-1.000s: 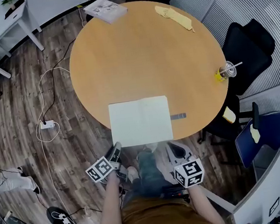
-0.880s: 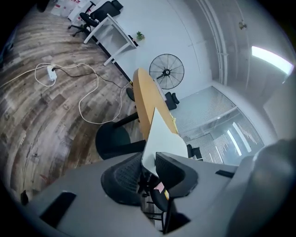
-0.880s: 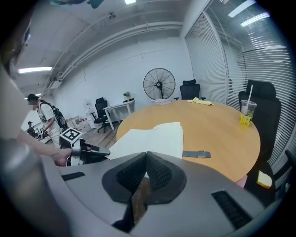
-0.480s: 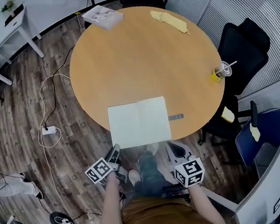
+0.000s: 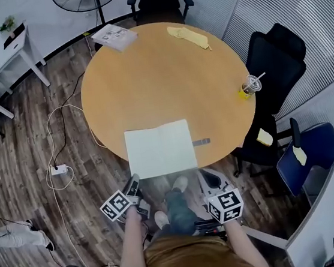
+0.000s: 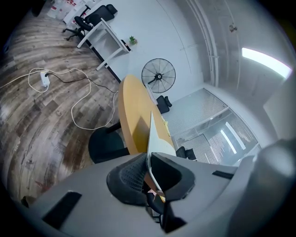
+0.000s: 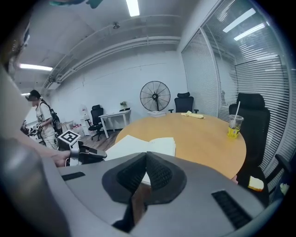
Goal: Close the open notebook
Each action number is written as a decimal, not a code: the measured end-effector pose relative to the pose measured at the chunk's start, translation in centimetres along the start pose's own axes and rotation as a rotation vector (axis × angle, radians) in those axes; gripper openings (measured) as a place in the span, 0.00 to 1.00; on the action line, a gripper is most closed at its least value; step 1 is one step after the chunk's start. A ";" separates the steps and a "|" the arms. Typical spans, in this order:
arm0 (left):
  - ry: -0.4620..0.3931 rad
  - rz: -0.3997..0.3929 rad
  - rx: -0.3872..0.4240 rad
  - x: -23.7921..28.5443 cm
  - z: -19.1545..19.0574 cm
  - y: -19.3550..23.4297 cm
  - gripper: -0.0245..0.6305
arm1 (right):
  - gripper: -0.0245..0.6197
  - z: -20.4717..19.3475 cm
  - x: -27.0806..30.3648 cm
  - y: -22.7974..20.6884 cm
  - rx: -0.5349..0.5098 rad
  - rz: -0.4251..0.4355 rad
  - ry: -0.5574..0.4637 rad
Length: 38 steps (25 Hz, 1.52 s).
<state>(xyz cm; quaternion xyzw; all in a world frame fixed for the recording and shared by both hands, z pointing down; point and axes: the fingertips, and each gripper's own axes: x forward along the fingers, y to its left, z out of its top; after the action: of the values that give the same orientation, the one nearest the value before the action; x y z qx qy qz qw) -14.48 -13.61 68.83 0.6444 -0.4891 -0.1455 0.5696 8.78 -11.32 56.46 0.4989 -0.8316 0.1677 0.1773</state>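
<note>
One open white notebook [image 5: 160, 149] lies flat with its blank pages up on the near rim of the round tan wooden table [image 5: 167, 81]. It is just ahead of both claws, and neither claw touches it. The left gripper [image 5: 134, 181] is held off the table edge just short of the notebook's near left corner. Its two jaws are pressed together at the tips with nothing between them. In its own view [image 6: 149, 162] the notebook [image 6: 159, 141] shows beyond the jaws. The right gripper [image 5: 208, 174] sits off the near right corner, a little to the outside of it. Its jaws [image 7: 146, 156] are likewise closed on nothing, and the notebook [image 7: 143, 146] is spread directly in front of them.

One small grey strip [image 5: 201, 142] lies just beside the notebook's right edge, ahead of the right gripper. Across the table, well apart from both claws, there are three more things:
- One clear plastic cup with a straw and yellow drink [image 5: 249, 84] stands far ahead and to the right.
- One yellow cloth [image 5: 188, 36] lies at the far side.
- One printed booklet [image 5: 114, 36] lies at the far left rim.

Two black office chairs [image 5: 273, 62] and one blue chair [image 5: 308, 155] stand around the table.
</note>
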 end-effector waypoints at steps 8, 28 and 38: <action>0.018 -0.054 0.074 -0.8 0.0 -2.8 0.09 | 0.05 0.9 -2.1 0.2 -0.001 -0.034 -0.056; 0.139 -0.014 0.573 -0.1 -0.2 -9.1 0.09 | 0.05 2.4 -3.7 0.2 0.014 -0.064 -0.126; 0.188 -0.013 0.749 0.5 -1.3 -10.9 0.11 | 0.05 2.5 -3.6 0.1 0.008 -0.061 -0.122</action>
<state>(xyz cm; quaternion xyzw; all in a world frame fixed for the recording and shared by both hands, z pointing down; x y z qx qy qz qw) -8.21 -14.64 59.86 0.8213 -0.4500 0.0994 0.3363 9.94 -9.69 52.58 0.5341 -0.8245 0.1349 0.1293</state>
